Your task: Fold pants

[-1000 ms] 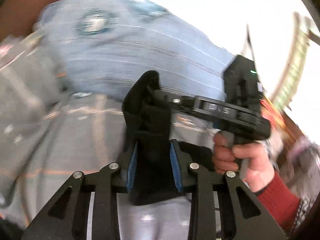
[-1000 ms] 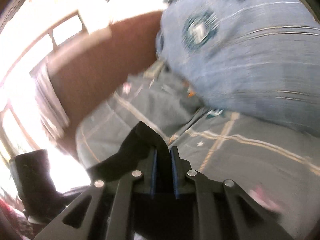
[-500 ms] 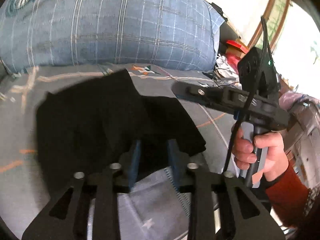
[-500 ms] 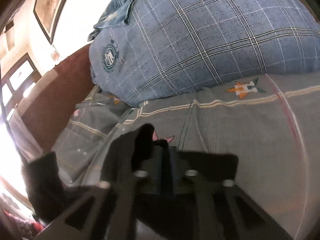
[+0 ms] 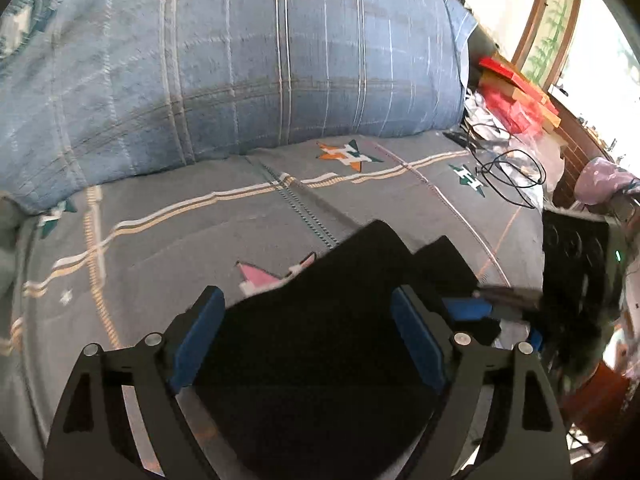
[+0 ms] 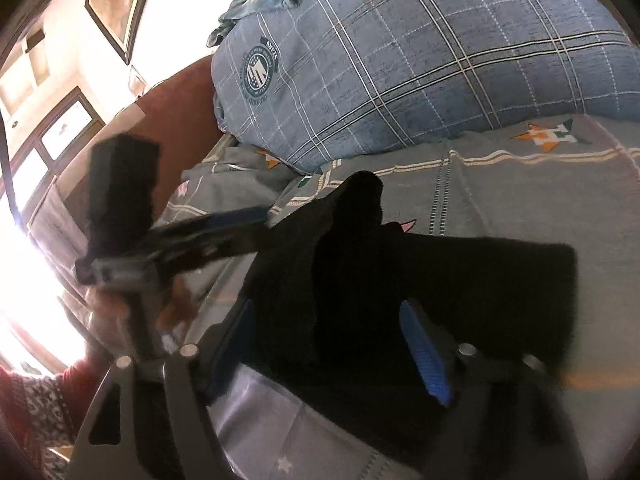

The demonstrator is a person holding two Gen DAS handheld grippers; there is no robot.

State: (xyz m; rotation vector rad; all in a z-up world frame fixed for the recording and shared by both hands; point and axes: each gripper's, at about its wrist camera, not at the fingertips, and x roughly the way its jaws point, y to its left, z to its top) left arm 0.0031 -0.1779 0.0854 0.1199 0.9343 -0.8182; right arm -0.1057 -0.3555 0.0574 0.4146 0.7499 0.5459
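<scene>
Between and just ahead of the wide-apart left gripper and equally spread right gripper, the soft black pants lay released in a compact fold on the grey patterned bedsheet, seemingly needing only tidying.

Black pants cropped at bottom edge

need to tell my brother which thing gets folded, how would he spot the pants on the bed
Start from the big blue plaid pillow at the head of the bed, then come down onto the grey sheet with star prints. The pants lie there in a flat heap near the pink star, the only plain black fabric on the bed.
</scene>
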